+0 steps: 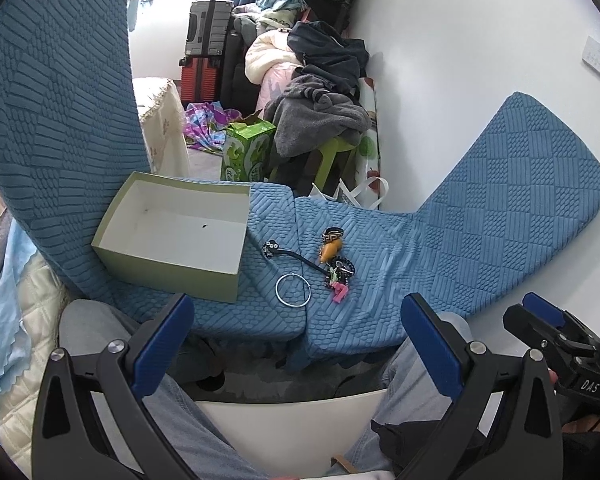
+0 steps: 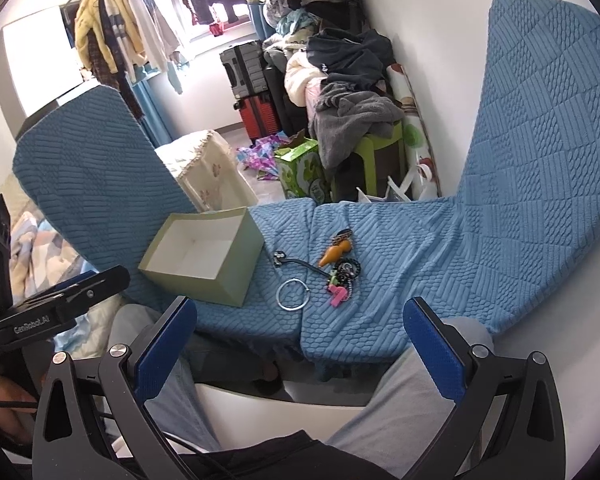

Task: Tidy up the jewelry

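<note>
Jewelry (image 1: 332,264) lies near the cushion's (image 1: 380,300) front edge, beside an open box (image 1: 172,236). Left gripper (image 1: 296,344) and right gripper (image 2: 300,344) gape wide, holding nothing.

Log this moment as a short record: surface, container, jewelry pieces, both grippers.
surface: blue textured fabric cushion
container: pale green open cardboard box with white inside, on the cushion left of the jewelry, nothing in it but a few dark specks
loose ring: thin silver hoop, lying alone nearest the grippers
cluster: black patterned band, orange gourd-shaped pendant, dark beaded strand, pink charm
cord: black cord with beaded end
left gripper: open, holds nothing
right gripper: open, holds nothing
</note>
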Demonstrator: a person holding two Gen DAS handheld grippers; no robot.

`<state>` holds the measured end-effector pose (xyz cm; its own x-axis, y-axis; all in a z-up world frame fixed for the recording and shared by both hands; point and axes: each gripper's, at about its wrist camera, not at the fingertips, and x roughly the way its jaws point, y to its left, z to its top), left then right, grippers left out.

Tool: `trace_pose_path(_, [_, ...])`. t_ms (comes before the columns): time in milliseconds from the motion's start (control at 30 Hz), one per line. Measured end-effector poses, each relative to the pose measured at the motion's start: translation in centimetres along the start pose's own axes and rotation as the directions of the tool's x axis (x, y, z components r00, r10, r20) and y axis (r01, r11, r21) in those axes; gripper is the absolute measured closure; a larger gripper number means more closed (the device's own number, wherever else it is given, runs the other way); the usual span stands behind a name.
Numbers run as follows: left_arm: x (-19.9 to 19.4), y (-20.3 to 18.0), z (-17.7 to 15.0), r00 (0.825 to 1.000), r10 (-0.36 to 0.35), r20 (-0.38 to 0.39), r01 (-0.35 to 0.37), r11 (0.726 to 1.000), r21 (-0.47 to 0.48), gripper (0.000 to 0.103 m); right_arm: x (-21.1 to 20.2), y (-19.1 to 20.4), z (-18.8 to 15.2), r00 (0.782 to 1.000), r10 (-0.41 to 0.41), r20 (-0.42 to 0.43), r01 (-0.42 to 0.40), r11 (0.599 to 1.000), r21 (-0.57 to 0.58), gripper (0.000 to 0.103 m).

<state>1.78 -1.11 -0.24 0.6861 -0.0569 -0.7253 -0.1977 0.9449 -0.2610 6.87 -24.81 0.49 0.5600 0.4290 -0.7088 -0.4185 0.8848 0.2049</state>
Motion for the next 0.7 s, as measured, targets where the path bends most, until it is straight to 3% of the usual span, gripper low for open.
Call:
trace_pose_path(167, [0.7,0.0,0.0,1.000,-0.008,-0.022,0.008,1.000,0.001,0.001,-0.1,-0.4,-0.3,0.999,0.038,0.027,-0.039,0.999,0.022,0.001])
trace_pose_path(500, [3.6,-0.6,0.8,0.999,-0.027,-0.046,0.028,0.999,0.023,0.001,2.5,-1.2,0.2,0.999,0.053,0.007,-0.053,0.999,0.013,0.017])
trace_pose_path(700, [7.0,-0.5,1.0,0.997,-0.046,-0.058,0.048,0.998,0.033,0.001,6.2,-2.7,0.1,0.997,0.062,-0.036,-0.061,0.997,0.041,0.028])
